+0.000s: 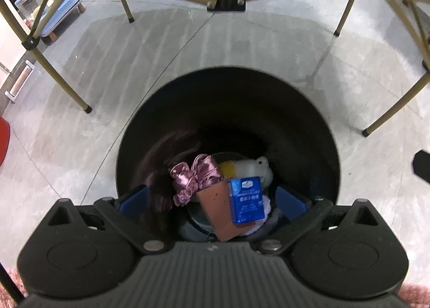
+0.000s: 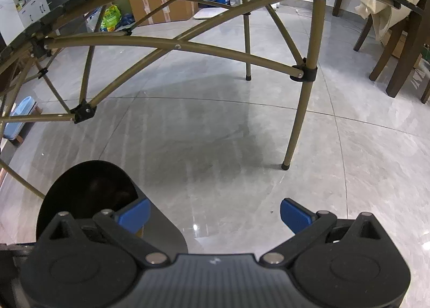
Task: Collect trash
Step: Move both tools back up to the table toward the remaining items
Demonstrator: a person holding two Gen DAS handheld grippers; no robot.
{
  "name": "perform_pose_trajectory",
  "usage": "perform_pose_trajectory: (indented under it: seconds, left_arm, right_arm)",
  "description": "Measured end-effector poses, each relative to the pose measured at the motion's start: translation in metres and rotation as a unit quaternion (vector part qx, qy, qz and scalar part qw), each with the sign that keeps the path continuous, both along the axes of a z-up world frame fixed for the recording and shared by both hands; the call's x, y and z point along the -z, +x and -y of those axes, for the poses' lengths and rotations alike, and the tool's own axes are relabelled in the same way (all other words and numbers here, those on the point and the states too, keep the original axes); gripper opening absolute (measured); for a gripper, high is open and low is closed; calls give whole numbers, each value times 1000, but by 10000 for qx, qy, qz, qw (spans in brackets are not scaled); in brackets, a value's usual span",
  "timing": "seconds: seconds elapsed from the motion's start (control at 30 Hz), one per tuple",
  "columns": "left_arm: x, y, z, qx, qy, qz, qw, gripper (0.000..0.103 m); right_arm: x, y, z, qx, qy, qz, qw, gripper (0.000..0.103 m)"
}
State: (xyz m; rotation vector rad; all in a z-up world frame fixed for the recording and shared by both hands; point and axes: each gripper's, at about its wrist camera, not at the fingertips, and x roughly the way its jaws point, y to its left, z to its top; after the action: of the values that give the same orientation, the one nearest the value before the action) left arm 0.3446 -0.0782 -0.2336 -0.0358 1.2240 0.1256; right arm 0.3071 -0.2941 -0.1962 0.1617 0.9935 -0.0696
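Left gripper point(image 1: 212, 201) jaws stood wide apart and empty directly over the black bin point(image 1: 309, 125), which held a blue packet point(image 1: 246, 200), brown card point(image 1: 215, 208) and pink ribbon bow point(image 1: 194, 177); right gripper point(image 2: 213, 213), equally spread and empty, hovered over grey floor tiles point(image 2: 242, 146) beside the bin's rim.

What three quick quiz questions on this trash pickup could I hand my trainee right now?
1. True or false: the left tool is open above the black bin.
2. Which item lies on the brown card in the bin: A) pink ribbon, B) blue box, C) white plush toy?
3. What does the right tool hold?

Key: 1 true. 2 B. 3 Nothing; it is open over bare floor, the bin to its left.
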Motion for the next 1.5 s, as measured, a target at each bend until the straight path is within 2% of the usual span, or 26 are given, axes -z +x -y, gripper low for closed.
perform_pose_trajectory:
  seconds: [0.47, 0.6, 0.93, 1.17, 1.33, 1.5]
  left_arm:
    - [-48, -9, -14, -149, -4, 799, 9967, 103]
    - [-61, -13, -19, -208, -108, 1087, 9938, 103]
    - [-108, -33, -25, -223, -124, 2284, 9732, 103]
    - [-134, -51, -28, -241, -36, 3090, 9507, 103]
    - [-146, -56, -32, -262, -88, 3390, 9404, 103]
    - [-157, -51, -40, -384, -103, 3505, 9357, 103]
  right_arm:
    - [-29, -4, -6, -223, -168, 593, 9978, 103]
    - [-37, -5, -5, -255, -98, 787, 9965, 103]
    - [-70, -15, -11, -575, -116, 1620, 9850, 103]
    - [-92, -23, -14, -805, -60, 2159, 9731, 103]
    - [-107, -29, -13, -903, -34, 2581, 9619, 103]
    - [-124, -28, -11, -900, 66, 2981, 9503, 103]
